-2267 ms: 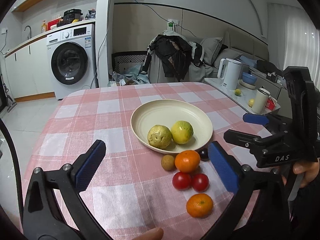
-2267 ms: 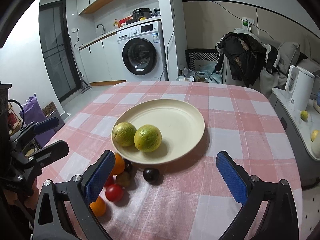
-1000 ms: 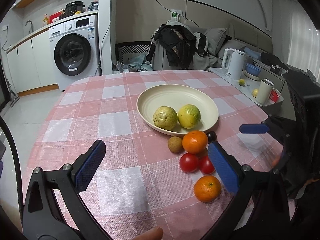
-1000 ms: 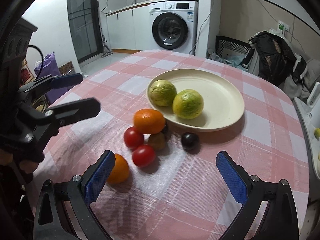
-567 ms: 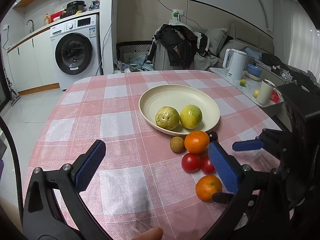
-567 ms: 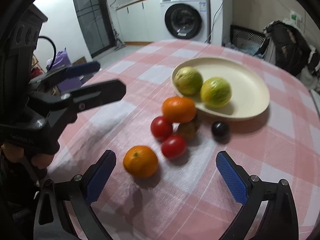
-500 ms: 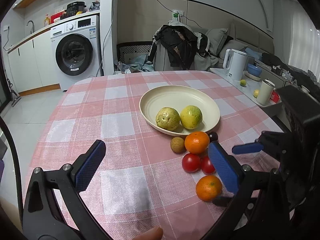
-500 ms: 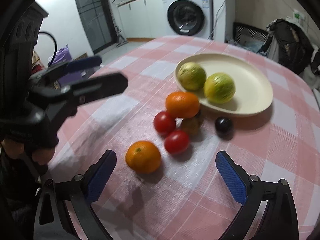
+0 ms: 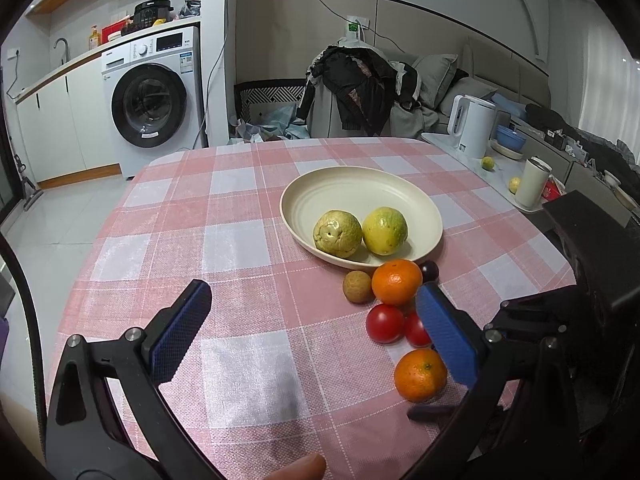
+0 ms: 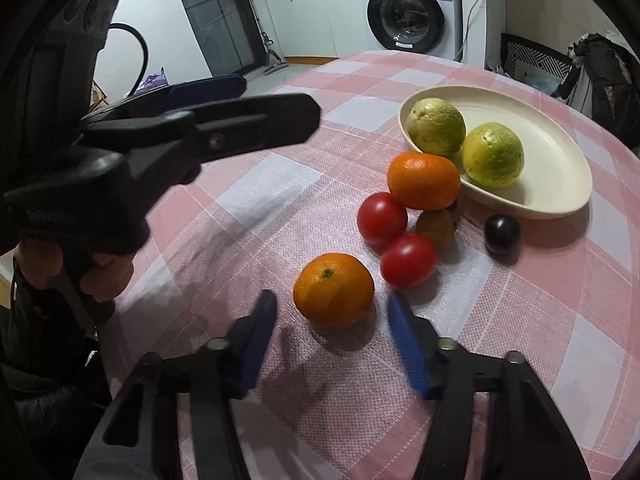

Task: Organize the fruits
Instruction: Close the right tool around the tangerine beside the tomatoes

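A cream plate [image 9: 304,184] on the pink checked tablecloth holds two yellow-green fruits [image 9: 337,233] [image 9: 385,231]. In front of it lie an orange [image 9: 397,282], a small brown fruit [image 9: 357,286], a dark plum [image 9: 429,271] and two tomatoes [image 9: 385,323]. A second orange [image 10: 333,289] sits nearest, between the blue pads of my right gripper [image 10: 331,299]. That gripper is open but narrowed, with small gaps on both sides of the fruit. My left gripper [image 9: 312,296] hovers wide open and empty over bare cloth left of the fruit group.
A washing machine [image 9: 150,92] and a chair piled with clothes [image 9: 356,84] stand beyond the table. A white kettle [image 9: 472,124] and a cup [image 9: 532,182] sit on a side counter at the right. The table's left edge [image 9: 92,248] drops to tiled floor.
My right gripper has swung down toward the nearest orange, and its jaws have narrowed around it. The left gripper has barely moved. The fruit lies where it was.
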Tool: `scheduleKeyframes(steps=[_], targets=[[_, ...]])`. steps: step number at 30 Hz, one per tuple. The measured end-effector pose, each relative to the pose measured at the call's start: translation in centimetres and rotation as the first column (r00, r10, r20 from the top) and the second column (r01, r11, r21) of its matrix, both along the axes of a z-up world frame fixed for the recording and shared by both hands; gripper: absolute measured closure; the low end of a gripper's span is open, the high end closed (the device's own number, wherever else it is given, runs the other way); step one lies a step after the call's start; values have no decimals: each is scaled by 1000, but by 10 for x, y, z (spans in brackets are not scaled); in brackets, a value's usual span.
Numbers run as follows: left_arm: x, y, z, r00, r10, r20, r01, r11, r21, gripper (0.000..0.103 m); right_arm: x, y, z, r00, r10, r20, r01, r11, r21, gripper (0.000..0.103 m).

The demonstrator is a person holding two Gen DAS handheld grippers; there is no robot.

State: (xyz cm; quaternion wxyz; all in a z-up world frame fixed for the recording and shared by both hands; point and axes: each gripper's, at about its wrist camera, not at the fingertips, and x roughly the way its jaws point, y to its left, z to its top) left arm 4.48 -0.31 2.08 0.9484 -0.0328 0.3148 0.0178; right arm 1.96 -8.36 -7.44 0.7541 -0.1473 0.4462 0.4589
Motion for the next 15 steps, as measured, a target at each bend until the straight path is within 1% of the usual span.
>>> scheduleKeyframes(steps=[6,7,9,15], targets=[[3,-1,-5,1000,-3,-13,3,1000,1,1,-2,6,-4,1000,-2,6,2,1000,6,50],[3,-1,-6,1000,-4,-14,4,1000,1,1,-3,7,-4,1000,-2,9,2,1000,7,52],[3,-1,-6,1000,-5,-17,5,1000,1,1,-3,8,-4,1000,-4,22,4,1000,-2,61],[5,0,-9,1000,-5,-22,5,1000,-5,1,-1,4,2,999,9,44,-9,1000,4,62]])
